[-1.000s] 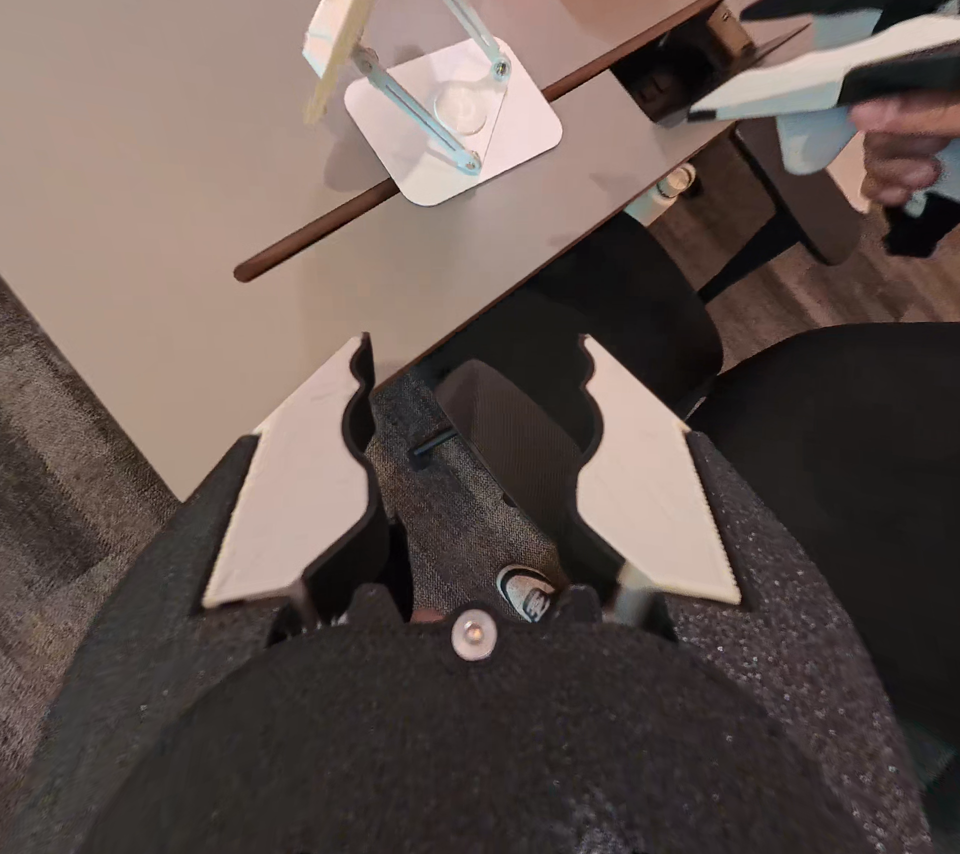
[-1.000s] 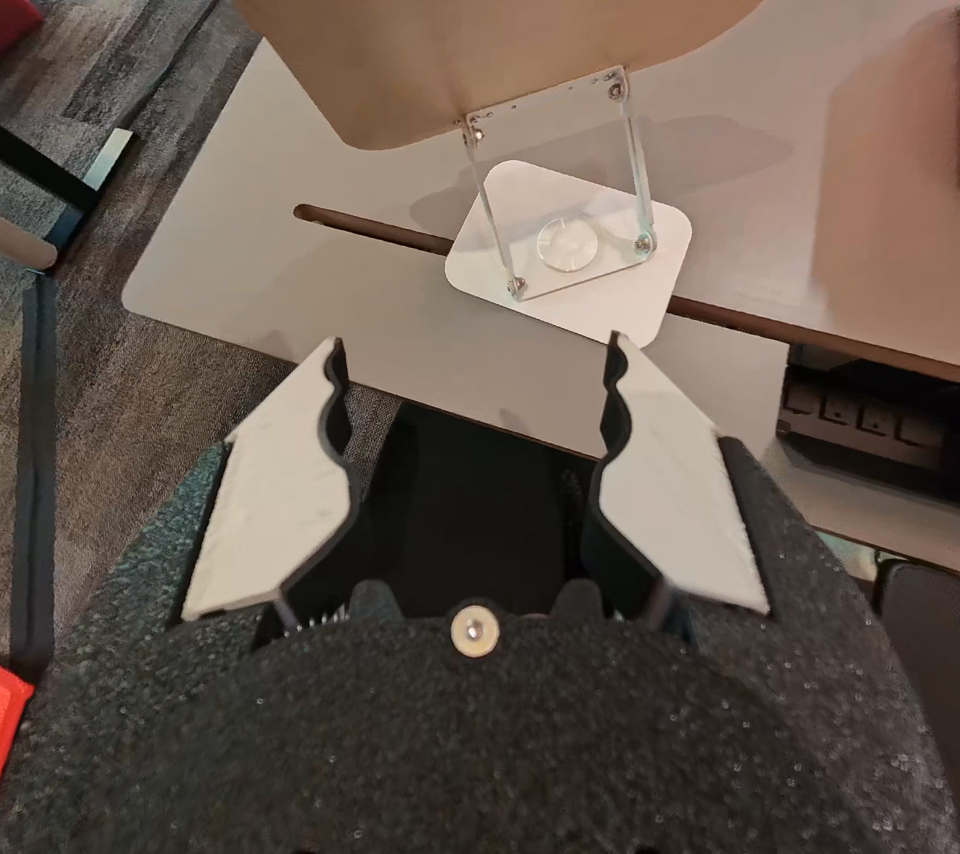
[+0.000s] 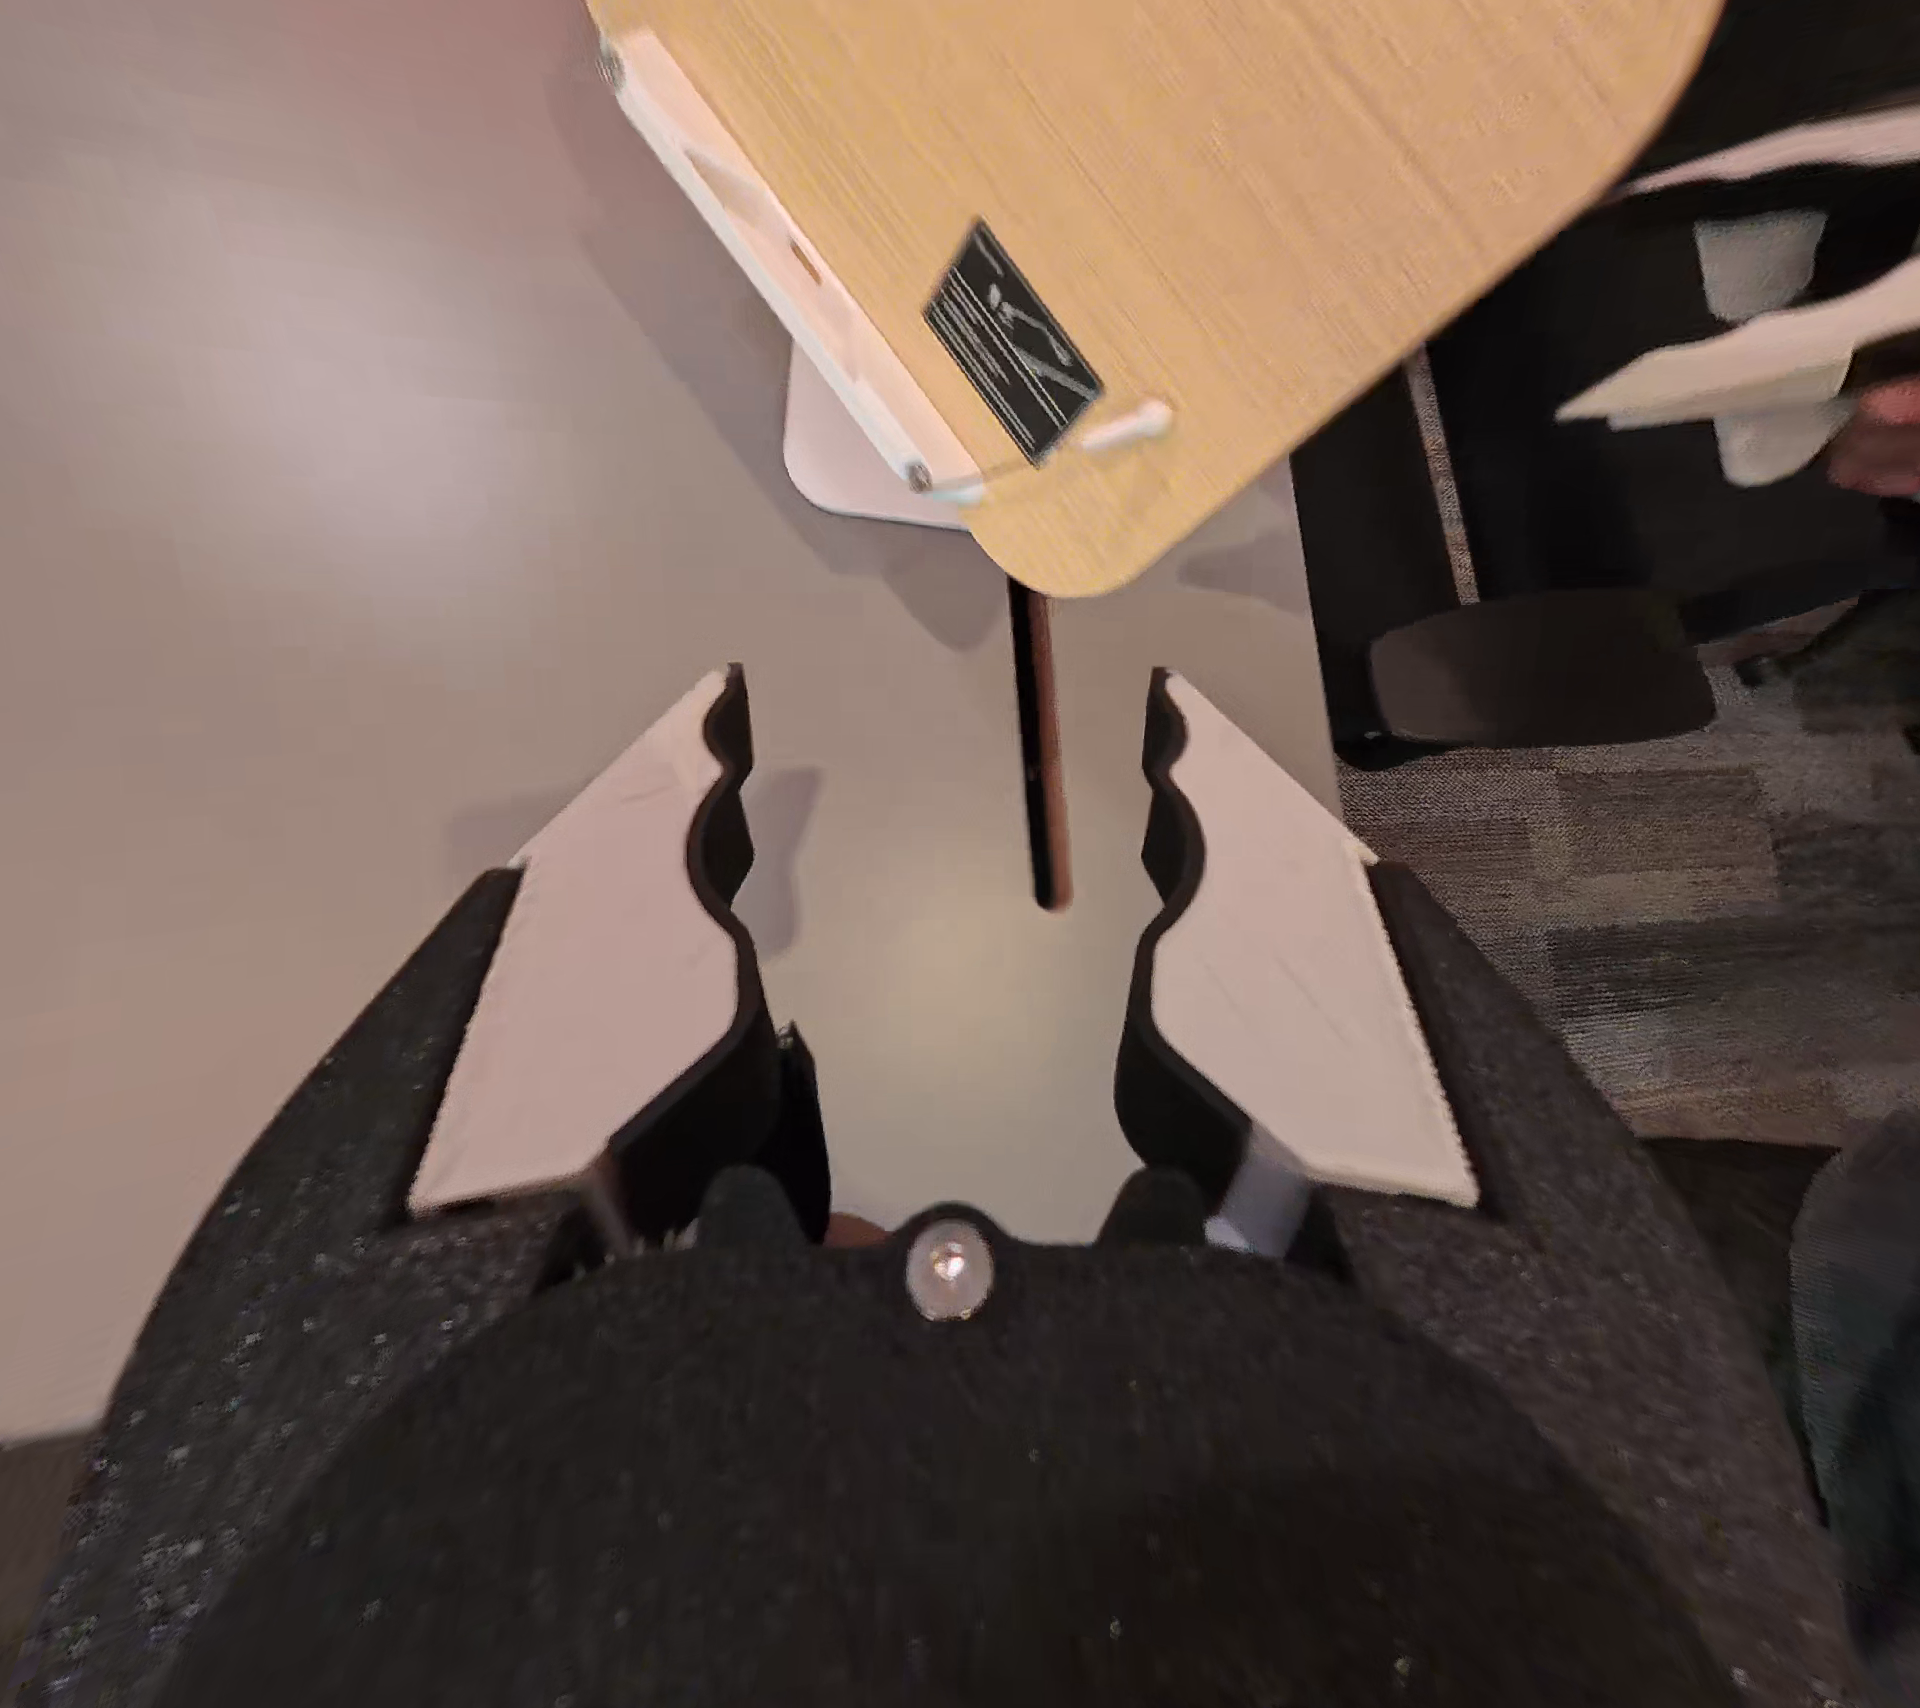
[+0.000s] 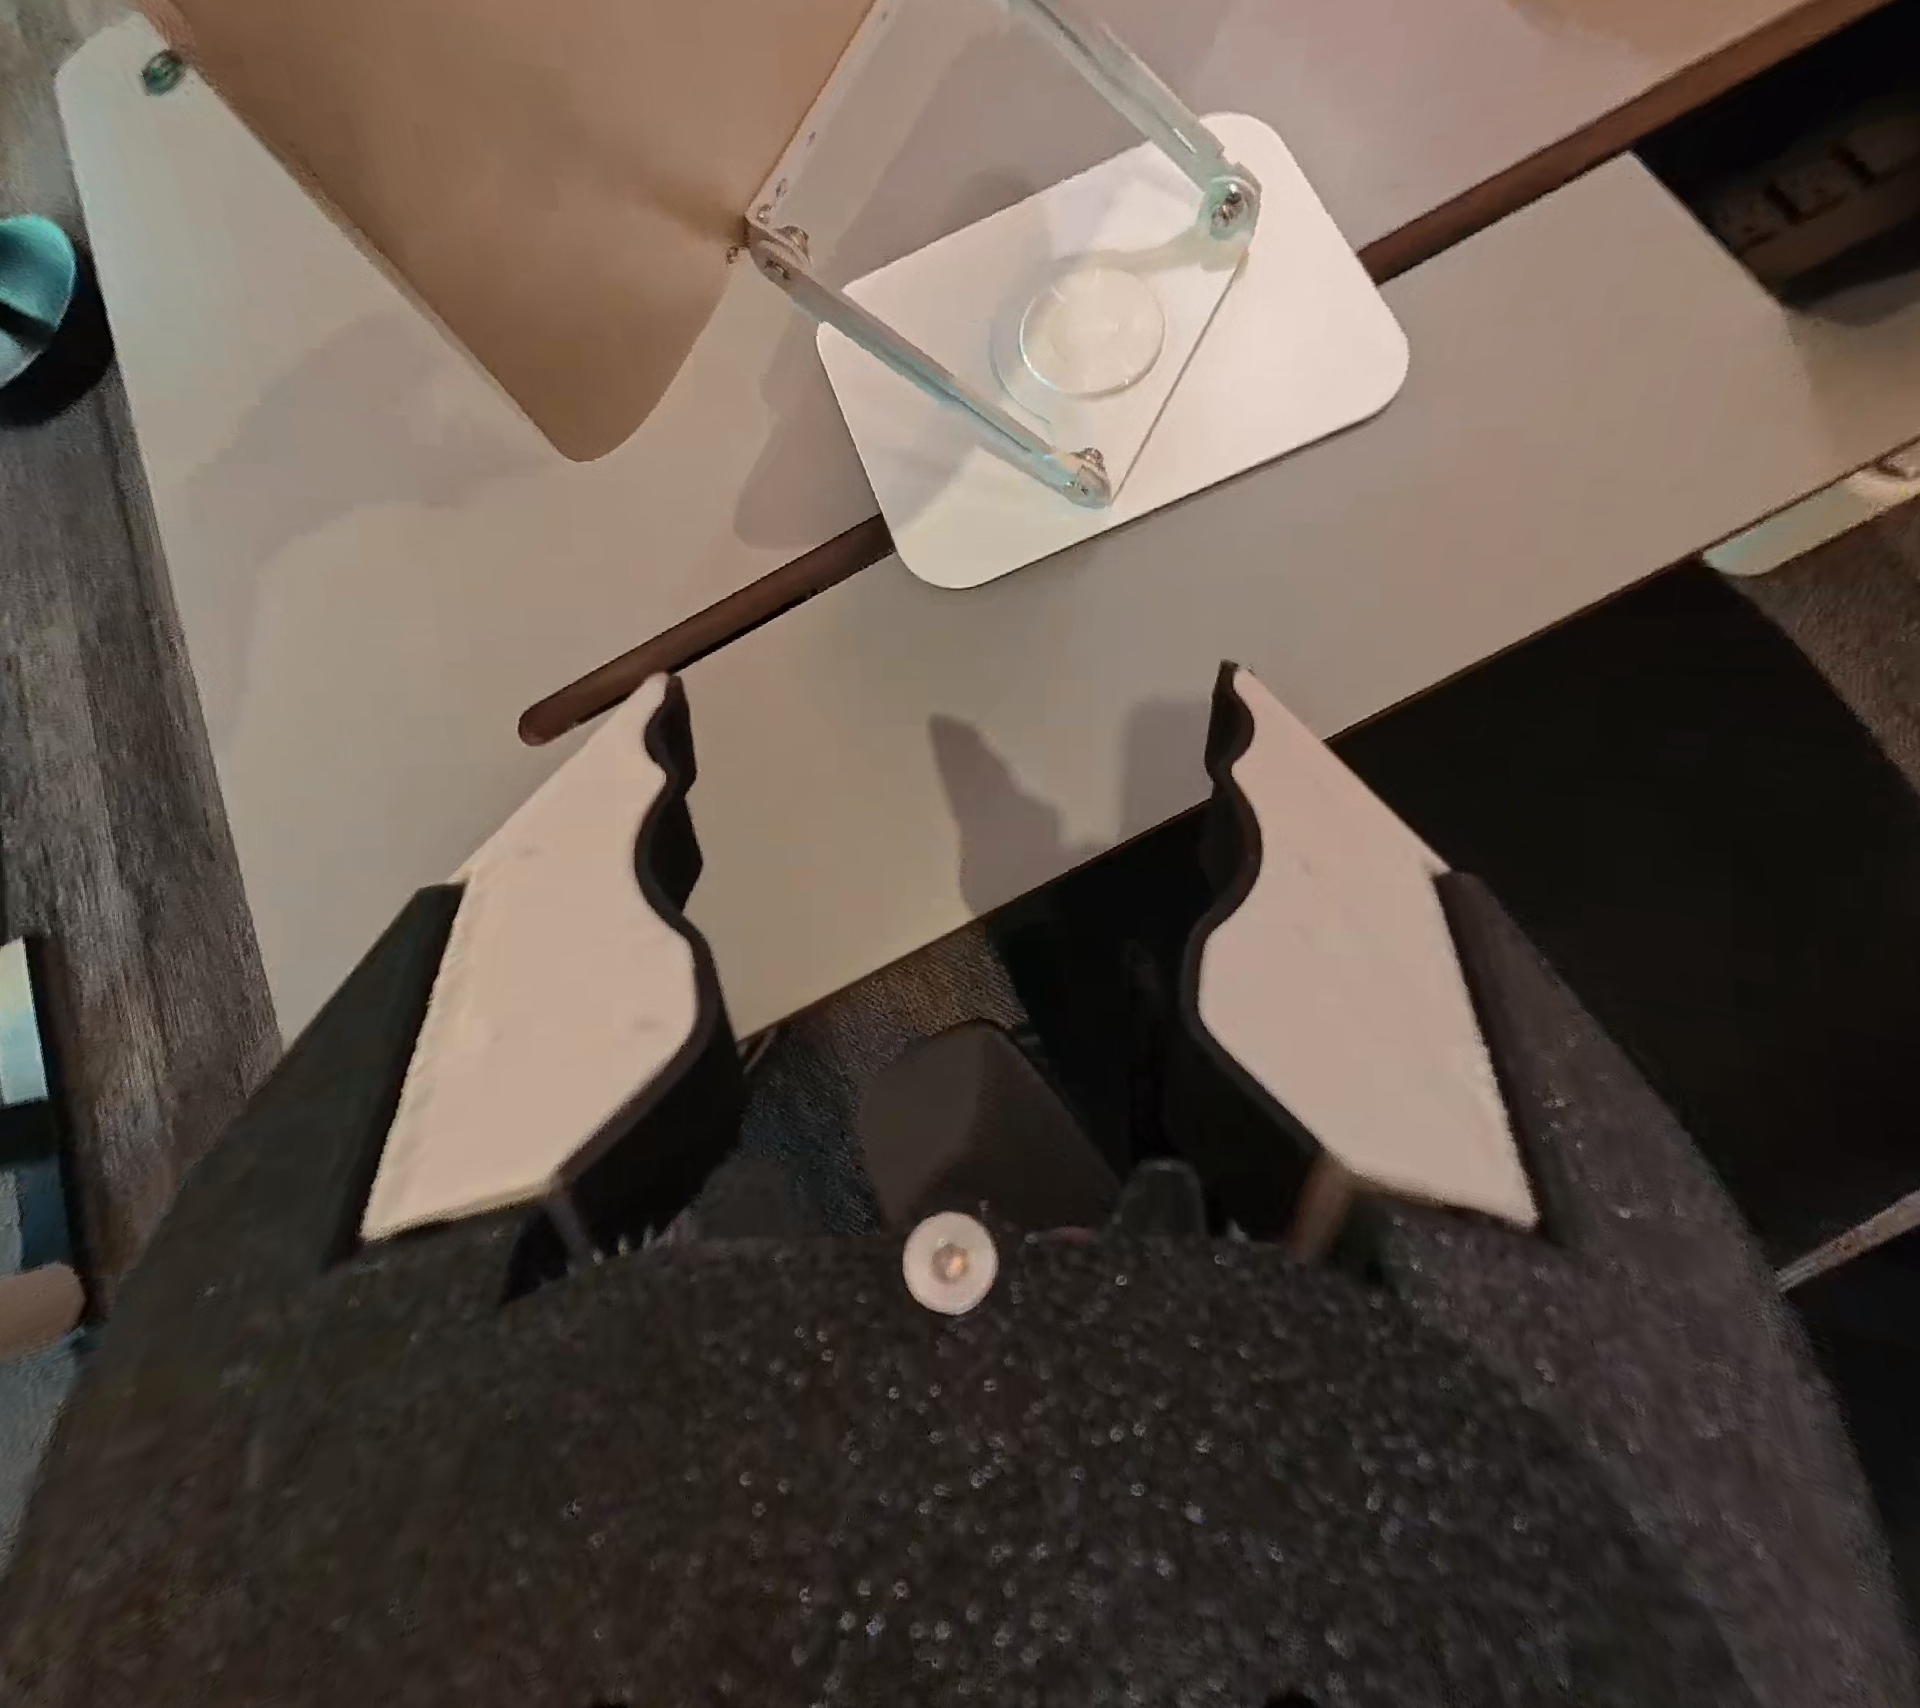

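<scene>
Left hand-held gripper: jaws were spread wide with nothing between them, hanging above the pale grey surface, near the end of a dark slot cut in it.
Right hand-held gripper: jaws were likewise well apart and empty, poised over the surface's near edge; it also showed blurred at the right edge of the left wrist view.
Wooden panel: a light, rounded board stood raised and tilted ahead of both grippers, touched by neither; a black label sat near its lower corner.
Stand: two clear struts screwed to the panel's back propped it at that tilt, down to a white base plate with a clear round disc.
Base placement: the plate lay flat across the slot, probably where it found steady footing.
Surroundings: black chairs and grey carpet lay beyond the surface.
</scene>
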{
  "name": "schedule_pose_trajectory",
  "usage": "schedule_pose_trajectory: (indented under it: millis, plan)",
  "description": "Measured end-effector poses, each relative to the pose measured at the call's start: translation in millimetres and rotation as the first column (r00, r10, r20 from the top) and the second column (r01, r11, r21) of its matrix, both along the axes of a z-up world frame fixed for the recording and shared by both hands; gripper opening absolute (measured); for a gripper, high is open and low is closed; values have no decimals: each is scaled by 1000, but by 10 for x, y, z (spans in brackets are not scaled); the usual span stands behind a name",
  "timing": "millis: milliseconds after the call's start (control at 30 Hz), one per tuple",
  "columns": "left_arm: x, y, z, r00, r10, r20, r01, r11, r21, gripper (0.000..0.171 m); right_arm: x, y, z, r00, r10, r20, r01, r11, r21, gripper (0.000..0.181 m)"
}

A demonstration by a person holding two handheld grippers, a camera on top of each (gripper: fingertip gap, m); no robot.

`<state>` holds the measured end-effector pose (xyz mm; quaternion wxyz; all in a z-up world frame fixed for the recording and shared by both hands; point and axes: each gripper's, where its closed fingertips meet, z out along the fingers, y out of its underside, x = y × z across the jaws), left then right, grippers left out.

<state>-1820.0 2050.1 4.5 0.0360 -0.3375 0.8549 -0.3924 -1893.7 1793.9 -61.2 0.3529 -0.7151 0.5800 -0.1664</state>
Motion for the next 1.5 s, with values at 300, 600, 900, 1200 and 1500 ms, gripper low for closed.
schedule_pose_trajectory:
  millis: [300,600,900,1200,1500]
  plan:
    - [1127,90,-115,966,-255,-47,257,966,33,73,-3,229,-183,967,-250,-56,253,967,35,98]
    - [1794,-279,-472,800,-586,-128,595,802,50,71,-14,665,-258,881,-465,-85,469,882,43,98]
    - [2504,-484,-910,525,-831,-183,851,510,125,70,67,1362,-457,629,-772,-90,777,626,63,96]
    - [3189,-981,-1353,209,-951,-229,948,139,285,70,502,2144,-523,399,-917,-19,915,397,68,93]
    - [3481,-1776,-1471,79,-970,-228,947,2,322,69,1098,2712,-602,264,-963,60,955,269,125,92]
